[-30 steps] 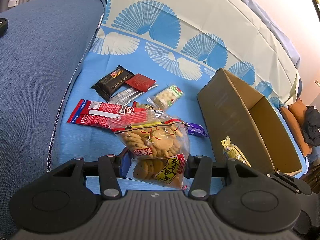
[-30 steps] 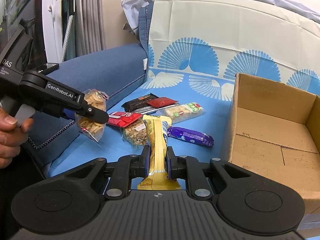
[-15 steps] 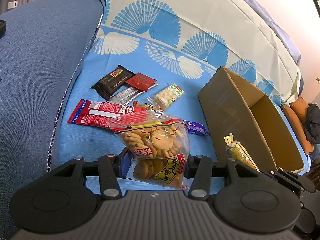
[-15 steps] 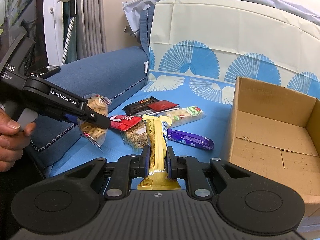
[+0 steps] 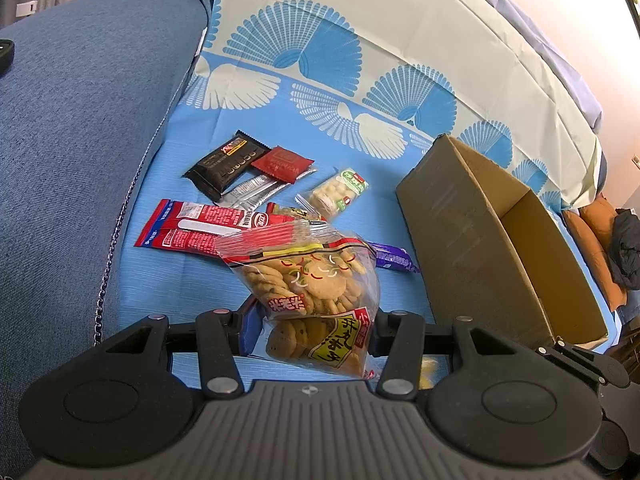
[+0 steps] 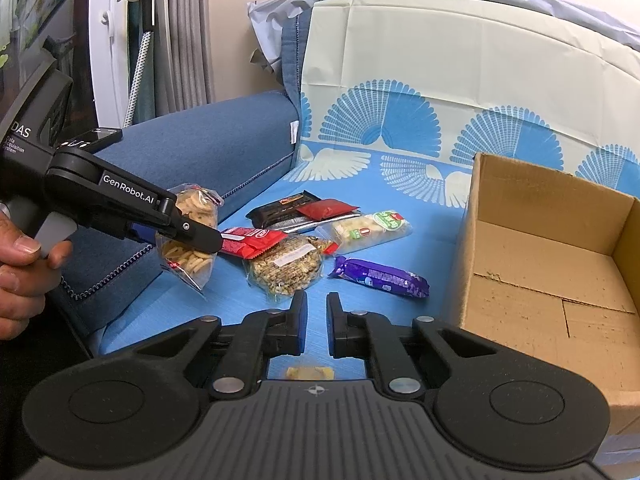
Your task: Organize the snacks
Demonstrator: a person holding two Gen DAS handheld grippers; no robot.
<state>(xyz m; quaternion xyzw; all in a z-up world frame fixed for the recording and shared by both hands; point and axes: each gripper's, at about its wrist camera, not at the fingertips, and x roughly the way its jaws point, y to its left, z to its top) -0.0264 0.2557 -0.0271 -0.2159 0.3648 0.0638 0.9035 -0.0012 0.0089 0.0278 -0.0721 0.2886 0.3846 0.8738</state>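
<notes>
The left gripper (image 5: pixel 312 320) is clenched on a clear, crinkled plastic bag of round brown cookies (image 5: pixel 312 280), low in the middle of the left wrist view; the pads press both sides of the bag and it stands up above the cloth. In the right wrist view a hand (image 6: pixel 20 276) at the left edge holds this tool. The right gripper (image 6: pixel 317 320) is closed: its jaws have just closed a little more, only a narrow slit remains and nothing is between them. Under them, at the bottom centre, shows a small piece of a yellow wrapper (image 6: pixel 310 372). The other snacks lie on a smooth light-blue cloth (image 5: pixel 280 128) printed with fan shapes: a flat black packet (image 5: pixel 224 164), a small dark red square packet (image 5: pixel 282 164) partly on top of it, a long red pack (image 5: pixel 192 228), a clear pack of pale pieces (image 5: pixel 340 192), a lumpy clear grain bar (image 6: pixel 286 268) and a shiny purple bar (image 6: pixel 380 278). At the right stands an open brown cardboard box (image 5: pixel 460 240), rectangular, with matte walls. At the left rises a coarse blue woven armrest (image 5: pixel 80 140).
</notes>
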